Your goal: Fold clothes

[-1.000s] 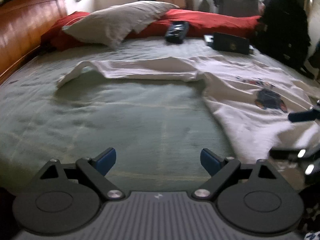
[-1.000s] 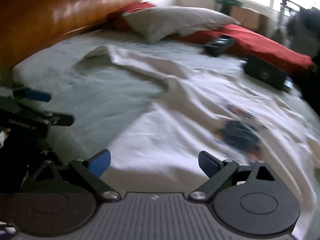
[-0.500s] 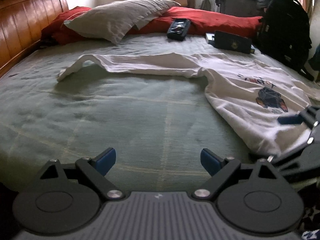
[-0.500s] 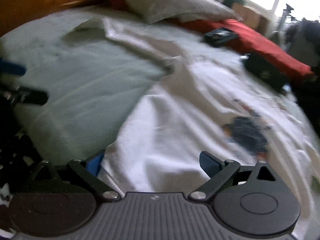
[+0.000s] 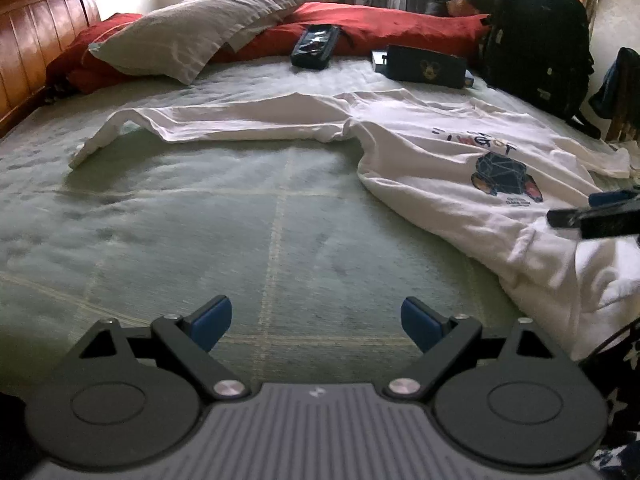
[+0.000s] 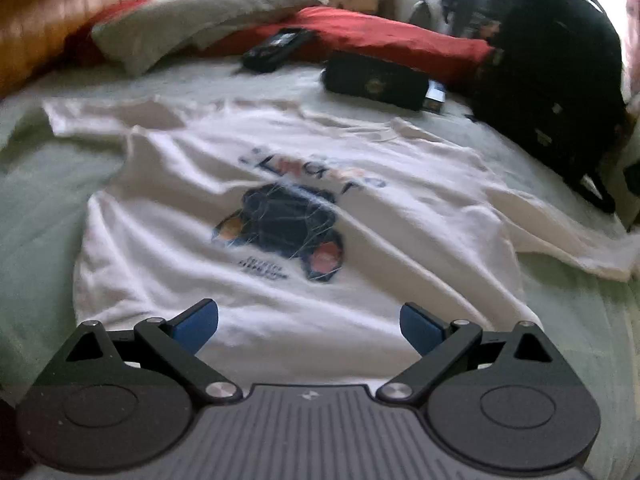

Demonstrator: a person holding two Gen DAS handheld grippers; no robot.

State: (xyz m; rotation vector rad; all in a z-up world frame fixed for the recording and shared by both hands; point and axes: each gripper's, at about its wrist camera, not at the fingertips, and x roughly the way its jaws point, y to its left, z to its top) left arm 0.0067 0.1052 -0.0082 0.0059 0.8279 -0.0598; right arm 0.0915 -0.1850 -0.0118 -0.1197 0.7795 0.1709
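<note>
A white long-sleeved shirt [image 6: 280,168] with a dark printed figure is spread face up on the green bedspread [image 5: 200,220], one sleeve stretched out to the left. Both the left gripper [image 5: 316,322] and the right gripper [image 6: 308,322] are held wide open with nothing between the pads; the right one is poised at the shirt's hem. Beyond the shirt are seen a dark pouch [image 5: 426,67], a black case [image 5: 316,46], a beige pillow [image 5: 200,36], a red cushion [image 5: 392,30] and a black backpack [image 5: 536,36]. What the pouch and case contain cannot be told.

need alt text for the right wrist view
A white shirt with a dark printed graphic lies spread on a green bed, just ahead of the open right gripper. Behind it are a grey pillow, a red blanket and a black backpack.
</note>
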